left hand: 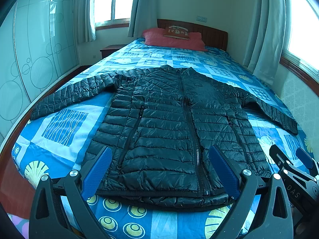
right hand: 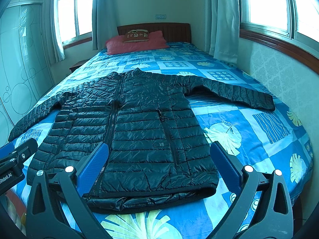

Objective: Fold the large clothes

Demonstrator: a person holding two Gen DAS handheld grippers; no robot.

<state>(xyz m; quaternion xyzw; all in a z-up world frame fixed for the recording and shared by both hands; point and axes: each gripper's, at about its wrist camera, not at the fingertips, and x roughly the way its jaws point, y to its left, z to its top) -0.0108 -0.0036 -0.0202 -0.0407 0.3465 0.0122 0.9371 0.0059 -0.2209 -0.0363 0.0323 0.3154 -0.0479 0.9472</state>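
Black quilted puffer jacket (left hand: 169,123) lies flat and face up on the bed (left hand: 65,127), zipped closed, collar toward the headboard (left hand: 211,33) and hem toward the cameras. Both sleeves are spread outward: the left sleeve (left hand: 73,95) runs toward the wardrobe side, the right sleeve (right hand: 235,93) toward the window wall. The hem band is rolled slightly under at the near edge. A blue patchwork bedspread (right hand: 249,131) with shell and leaf prints covers the bed beneath it.

The left gripper (left hand: 161,171) hovers just over the hem, its blue pads spread wide, one over the jacket's left panel and the other just past the centre zipper (left hand: 189,115); nothing is pinched between them. The right gripper (right hand: 159,165) is likewise spread, framing the jacket's right hem corner, with one pad over the fabric and the other over the bedspread beyond the jacket's edge. Whether either pad actually touches the fabric is hard to judge from these angles. Each gripper shows at the edge of the other's view, side by side near the foot of the bed.

A red pillow (left hand: 173,39) with a small brown cushion (left hand: 176,32) on top sits against the headboard. Pale curtains (right hand: 223,20) hang beside the windows, and a wardrobe with circle-patterned sliding doors (left hand: 39,45) stands along the left.
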